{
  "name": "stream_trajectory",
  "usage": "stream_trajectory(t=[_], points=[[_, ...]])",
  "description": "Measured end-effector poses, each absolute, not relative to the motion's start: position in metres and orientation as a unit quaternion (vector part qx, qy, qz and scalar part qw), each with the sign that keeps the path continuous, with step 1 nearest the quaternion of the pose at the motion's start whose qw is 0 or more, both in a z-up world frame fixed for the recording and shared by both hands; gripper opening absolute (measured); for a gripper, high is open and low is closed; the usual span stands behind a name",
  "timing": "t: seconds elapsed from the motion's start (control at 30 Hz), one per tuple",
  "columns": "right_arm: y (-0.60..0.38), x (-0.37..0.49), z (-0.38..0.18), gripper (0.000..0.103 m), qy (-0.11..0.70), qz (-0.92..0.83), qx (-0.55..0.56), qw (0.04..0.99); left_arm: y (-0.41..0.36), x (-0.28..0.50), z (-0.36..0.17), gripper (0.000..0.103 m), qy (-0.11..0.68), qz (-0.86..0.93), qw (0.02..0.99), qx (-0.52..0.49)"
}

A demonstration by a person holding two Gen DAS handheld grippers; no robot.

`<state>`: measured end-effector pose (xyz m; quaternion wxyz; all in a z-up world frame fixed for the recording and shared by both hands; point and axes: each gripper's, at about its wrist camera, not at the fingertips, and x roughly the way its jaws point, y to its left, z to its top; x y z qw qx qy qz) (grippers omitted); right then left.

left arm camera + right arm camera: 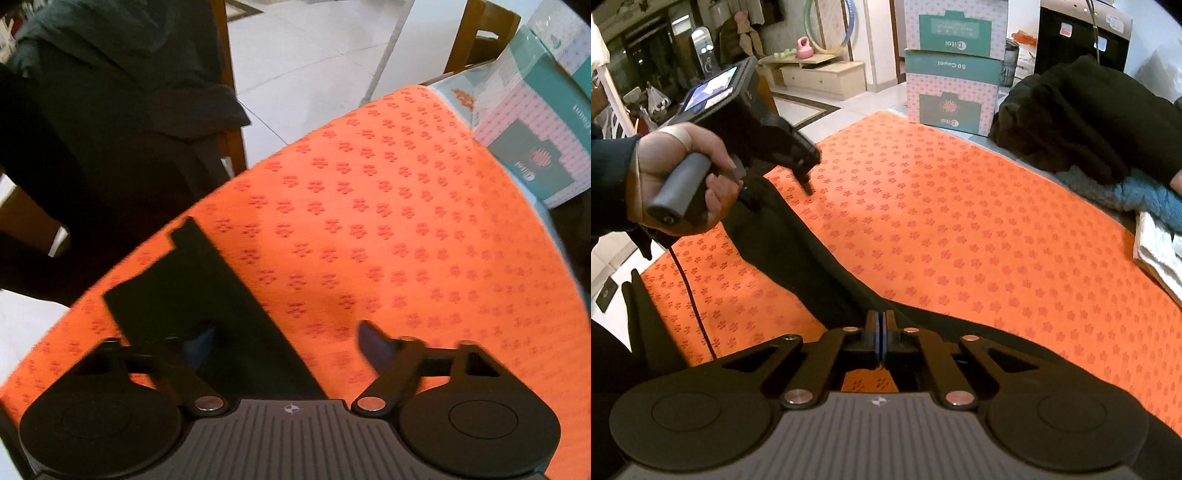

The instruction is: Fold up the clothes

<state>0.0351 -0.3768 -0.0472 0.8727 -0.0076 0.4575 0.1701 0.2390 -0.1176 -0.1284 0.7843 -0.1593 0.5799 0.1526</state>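
A black garment (pixel 798 254) lies stretched across the near left part of the orange patterned mat (pixel 960 221). My right gripper (pixel 881 325) is shut on the black garment's near edge, with the cloth pinched between its jaws. My left gripper (pixel 284 343) is open just above the mat (pixel 369 221), and the garment's far end (pixel 207 295) lies under and around its left finger. In the right wrist view the left gripper (pixel 807 181) hovers over that far end, held by a hand.
Stacked teal and pink boxes (pixel 953 66) stand at the mat's far edge and show in the left wrist view (pixel 535 122). A pile of dark, blue and white clothes (pixel 1108 140) lies to the right. A wooden chair with a dark jacket (pixel 122 92) stands left of the table.
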Motion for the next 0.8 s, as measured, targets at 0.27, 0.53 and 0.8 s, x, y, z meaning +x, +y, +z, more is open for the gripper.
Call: stream_trajectory(t=[0.27, 0.53, 0.8], points=[[-0.382, 0.034, -0.046, 0.002, 0.454, 0.159, 0.005, 0.877, -0.111, 0.233, -0.110, 0.006, 0.545, 0.134, 0.807, -0.183], [-0.393, 0.063, -0.033, 0.002, 0.414, 0.108, -0.004, 0.904, -0.149, 0.300, -0.052, 0.005, 0.457, 0.044, 0.862, -0.215], [-0.421, 0.107, -0.017, 0.002, 0.372, 0.059, 0.014, 0.926, -0.191, 0.356, -0.007, 0.005, 0.375, -0.043, 0.893, -0.247]])
